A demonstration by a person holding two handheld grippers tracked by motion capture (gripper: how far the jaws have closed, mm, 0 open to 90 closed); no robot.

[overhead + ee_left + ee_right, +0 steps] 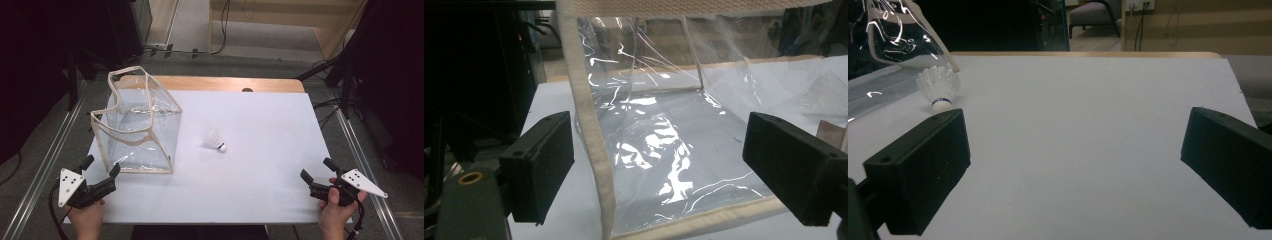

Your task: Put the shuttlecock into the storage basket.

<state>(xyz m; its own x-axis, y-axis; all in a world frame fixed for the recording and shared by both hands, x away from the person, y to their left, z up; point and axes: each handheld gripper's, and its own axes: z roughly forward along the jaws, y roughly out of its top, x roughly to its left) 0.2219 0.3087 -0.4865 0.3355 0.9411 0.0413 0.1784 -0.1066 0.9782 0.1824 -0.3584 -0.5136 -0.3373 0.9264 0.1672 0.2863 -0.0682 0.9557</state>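
A clear plastic bag (137, 122) with cream fabric trim stands open-topped on the left of the white table (260, 165). A white shuttlecock (215, 140) lies on its side just right of the bag, cork toward the front. My left gripper (101, 165) is open at the table's front left corner, its jaws facing the bag's near corner; the trim (591, 130) runs between them at close range. My right gripper (317, 168) is open at the front right edge with nothing between its jaws. In the right gripper view the shuttlecock (939, 86) rests far off at upper left.
A wooden strip (225, 82) edges the table's far side. Metal rails (55, 145) run along both sides of the table. Dark equipment and cables stand on the floor beyond. The white surface between shuttlecock and right gripper is bare.
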